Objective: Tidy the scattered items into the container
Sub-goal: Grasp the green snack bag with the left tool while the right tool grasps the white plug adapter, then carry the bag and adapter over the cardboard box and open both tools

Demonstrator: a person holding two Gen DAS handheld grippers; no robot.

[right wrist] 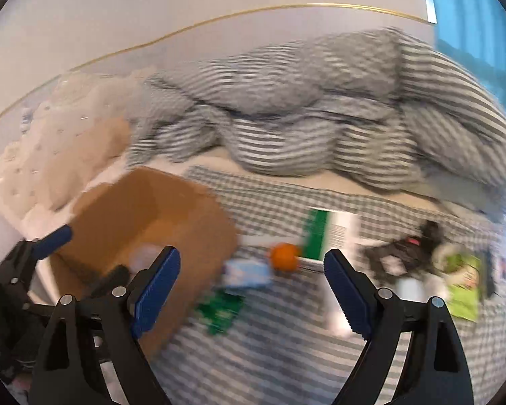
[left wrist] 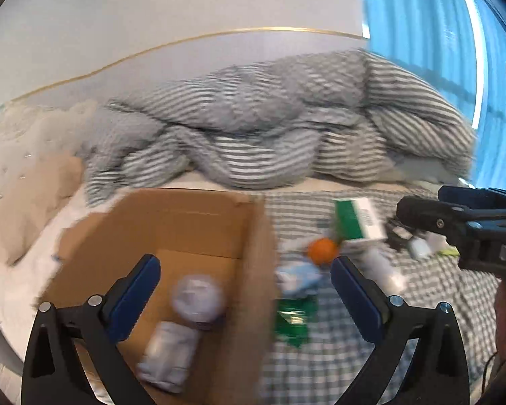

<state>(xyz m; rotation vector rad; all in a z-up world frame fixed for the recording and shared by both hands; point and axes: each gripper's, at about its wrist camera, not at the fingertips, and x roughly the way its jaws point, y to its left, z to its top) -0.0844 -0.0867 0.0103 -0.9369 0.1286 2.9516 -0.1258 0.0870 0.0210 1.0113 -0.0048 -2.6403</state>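
An open cardboard box (left wrist: 253, 236) (right wrist: 205, 222) stands on the checked bedcover and holds a pale round item (left wrist: 199, 298) and a grey-white packet (left wrist: 170, 351). My left gripper (left wrist: 244, 270) is open and empty above the box's right wall. My right gripper (right wrist: 251, 263) is open and empty above the scattered items. Beside the box lie an orange ball (left wrist: 322, 250) (right wrist: 284, 255), a light blue packet (left wrist: 298, 278) (right wrist: 248, 271), a green packet (left wrist: 293, 317) (right wrist: 221, 310), a green-and-white box (left wrist: 357, 217) (right wrist: 327, 233), a white bottle (left wrist: 384, 266), a lime packet (right wrist: 465, 283) and dark items (right wrist: 404, 249).
A rumpled striped duvet (left wrist: 270, 128) (right wrist: 320, 111) lies behind the items. Cream pillows (left wrist: 23, 168) (right wrist: 57, 155) lie left of the box. A blue curtain (left wrist: 431, 33) hangs at the right. The right gripper's body shows at the right edge of the left wrist view (left wrist: 472, 226).
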